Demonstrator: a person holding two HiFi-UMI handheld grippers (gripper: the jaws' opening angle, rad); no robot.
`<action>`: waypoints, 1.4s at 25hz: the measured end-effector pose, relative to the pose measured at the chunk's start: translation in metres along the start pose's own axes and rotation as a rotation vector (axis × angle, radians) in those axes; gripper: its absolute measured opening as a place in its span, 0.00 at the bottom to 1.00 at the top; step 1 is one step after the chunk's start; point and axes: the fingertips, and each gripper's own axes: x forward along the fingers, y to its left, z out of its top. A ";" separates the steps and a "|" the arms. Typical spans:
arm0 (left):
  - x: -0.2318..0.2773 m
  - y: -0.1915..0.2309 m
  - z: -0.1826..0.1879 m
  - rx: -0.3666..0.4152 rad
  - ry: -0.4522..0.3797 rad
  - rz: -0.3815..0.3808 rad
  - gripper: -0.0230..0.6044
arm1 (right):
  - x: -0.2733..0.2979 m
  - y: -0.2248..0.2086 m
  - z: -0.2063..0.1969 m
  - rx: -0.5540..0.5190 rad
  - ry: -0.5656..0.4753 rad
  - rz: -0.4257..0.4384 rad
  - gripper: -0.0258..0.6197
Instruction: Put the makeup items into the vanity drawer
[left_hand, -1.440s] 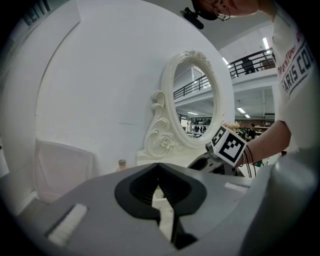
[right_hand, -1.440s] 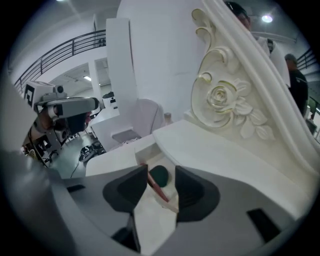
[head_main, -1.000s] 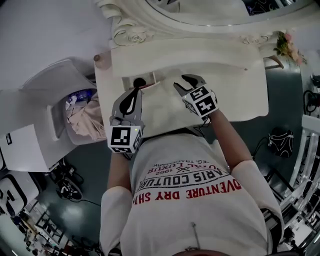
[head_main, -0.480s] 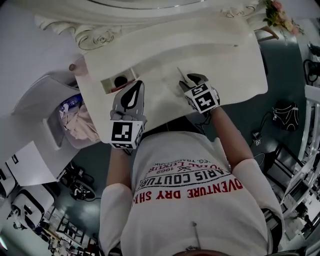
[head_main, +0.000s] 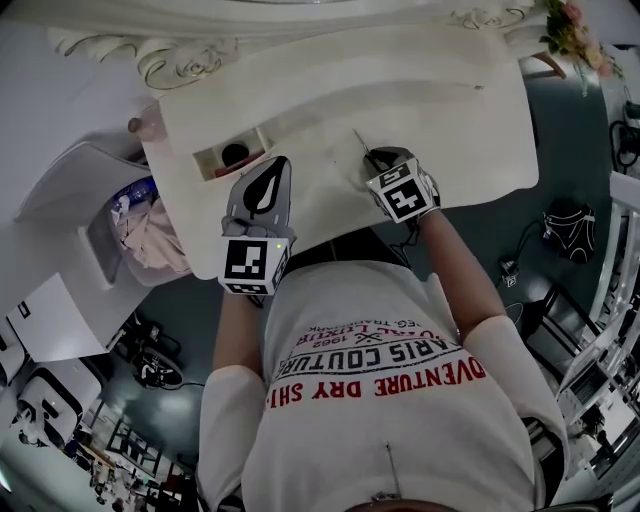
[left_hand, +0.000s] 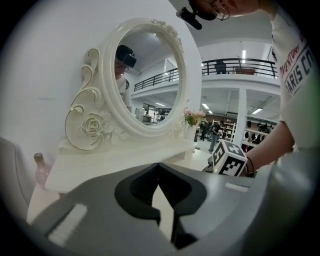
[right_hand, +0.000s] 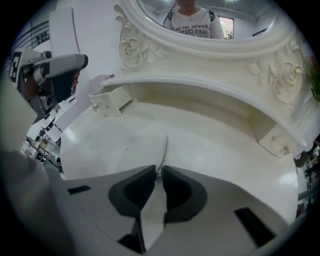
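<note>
Thing: a thin pale stick, probably a liner or a fine brush; too small to tell which.
Where: on the vanity top, its near end in the tips of the right gripper, the rest pointing out toward 11 o'clock in the head view.
Right jaws: had just been closing and stood nearly together, pinched on the stick's near end; whether it had left the surface could not be told.
Left jaws: the left gripper had its jaws together on nothing, and hovered over the front edge at 9 o'clock of the right one.
Handling: judged very light, stiff and narrow. It looked likely to roll or pivot in a tip pinch, and a hard squeeze might snap it.
Grip: an end hold leaves it free to swing; a hold nearer the middle would carry it steadier.
Drawer: the drawer stood open at 10 o'clock of the right gripper, beyond the left gripper, with a dark item already inside.
In the way: the left gripper lay near the path to the drawer; the drawer's front wall has to be cleared.
Around: mirror behind, a bottle at the far left corner, flowers at 2 o'clock, all well apart.
</note>
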 end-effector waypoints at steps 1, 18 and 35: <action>0.000 0.000 0.000 -0.002 -0.001 0.003 0.05 | 0.001 0.000 -0.001 -0.020 0.009 0.005 0.13; -0.045 0.022 0.024 0.042 -0.086 0.131 0.05 | -0.041 0.036 0.096 -0.192 -0.175 0.077 0.12; -0.148 0.104 0.002 -0.055 -0.113 0.445 0.05 | 0.003 0.162 0.192 -0.550 -0.214 0.310 0.12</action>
